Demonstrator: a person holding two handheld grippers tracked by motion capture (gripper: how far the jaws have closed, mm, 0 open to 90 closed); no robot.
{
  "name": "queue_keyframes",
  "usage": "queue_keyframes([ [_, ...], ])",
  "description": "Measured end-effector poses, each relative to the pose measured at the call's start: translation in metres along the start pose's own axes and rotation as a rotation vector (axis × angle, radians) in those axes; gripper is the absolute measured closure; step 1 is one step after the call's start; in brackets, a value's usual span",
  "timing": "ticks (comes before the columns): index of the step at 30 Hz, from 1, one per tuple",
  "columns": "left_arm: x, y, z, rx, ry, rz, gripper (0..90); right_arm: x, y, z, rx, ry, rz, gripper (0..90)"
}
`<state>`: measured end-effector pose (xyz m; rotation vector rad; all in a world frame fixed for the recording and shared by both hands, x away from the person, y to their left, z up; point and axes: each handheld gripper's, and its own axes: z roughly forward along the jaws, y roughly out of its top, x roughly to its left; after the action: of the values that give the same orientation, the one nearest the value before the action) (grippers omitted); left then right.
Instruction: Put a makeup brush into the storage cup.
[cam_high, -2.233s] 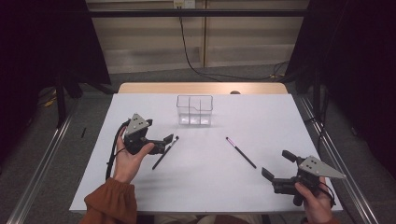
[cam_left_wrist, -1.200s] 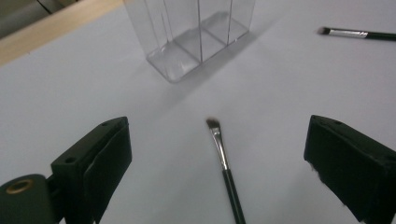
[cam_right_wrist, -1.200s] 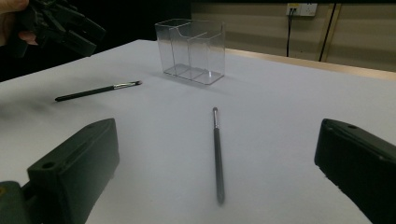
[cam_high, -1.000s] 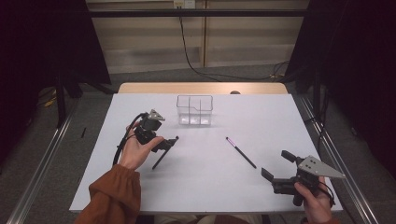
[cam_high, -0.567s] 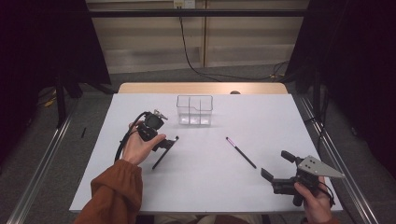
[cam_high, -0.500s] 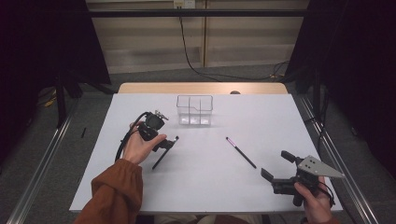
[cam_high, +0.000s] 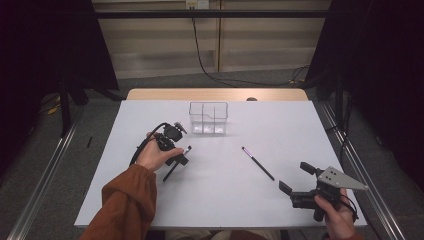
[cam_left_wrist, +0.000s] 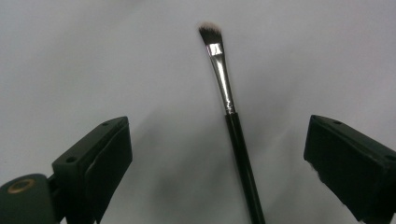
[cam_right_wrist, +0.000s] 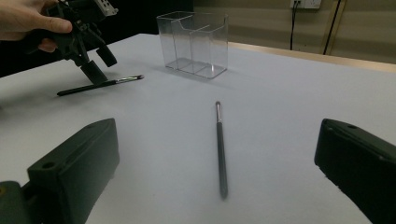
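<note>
Now the left gripper (cam_high: 176, 156) has dropped lower over the makeup brush (cam_left_wrist: 229, 106), jaws spread wide either side of its handle without touching. The brush lies flat, bristles toward the clear organizer (cam_high: 208, 118). The right gripper (cam_high: 295, 181) rests released, well away from the organizer.

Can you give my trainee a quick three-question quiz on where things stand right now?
1. True or false: the left gripper has already clamped the black-handled brush.
2. Multiple choice: the clear divided holder stands A) at the table's near edge, B) toward the far side of the white table, C) in the right gripper.
3. Fill in: the thin brush lying in front of the right gripper is touched by ____ gripper.

Key:
1. False. Its jaws stand wide apart on either side of the handle, and the brush lies flat on the table.
2. B.
3. Neither. The right gripper's jaws are open, short of it.
</note>
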<state>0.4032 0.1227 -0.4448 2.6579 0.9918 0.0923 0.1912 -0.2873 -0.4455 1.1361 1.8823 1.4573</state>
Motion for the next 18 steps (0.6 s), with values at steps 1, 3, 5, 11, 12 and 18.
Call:
queue_keyframes([
  [1, -0.001, 0.001, 0.001, 0.011, -0.001, 0.002, 8.0, 0.0, 0.0, 0.0, 0.003, 0.0, 0.003, 0.0],
  [3, -0.002, 0.002, 0.005, 0.038, -0.002, 0.011, 7.9, 0.0, 0.0, 0.0, 0.004, 0.001, 0.003, 0.0],
  [5, -0.003, 0.003, 0.008, 0.075, -0.004, 0.023, 7.6, 0.0, 0.0, 0.0, 0.004, 0.001, 0.004, 0.0],
  [11, -0.002, 0.004, 0.014, 0.124, 0.005, 0.008, 8.7, 0.0, -0.001, 0.001, 0.01, 0.003, 0.001, 0.0],
  [12, -0.002, 0.004, 0.014, 0.126, 0.011, 0.009, 9.5, 0.0, -0.001, 0.001, 0.008, 0.002, 0.004, 0.0],
  [18, -0.006, 0.007, 0.012, 0.162, 0.02, -0.008, 17.7, 0.0, -0.001, 0.001, 0.009, 0.006, -0.002, 0.0],
])
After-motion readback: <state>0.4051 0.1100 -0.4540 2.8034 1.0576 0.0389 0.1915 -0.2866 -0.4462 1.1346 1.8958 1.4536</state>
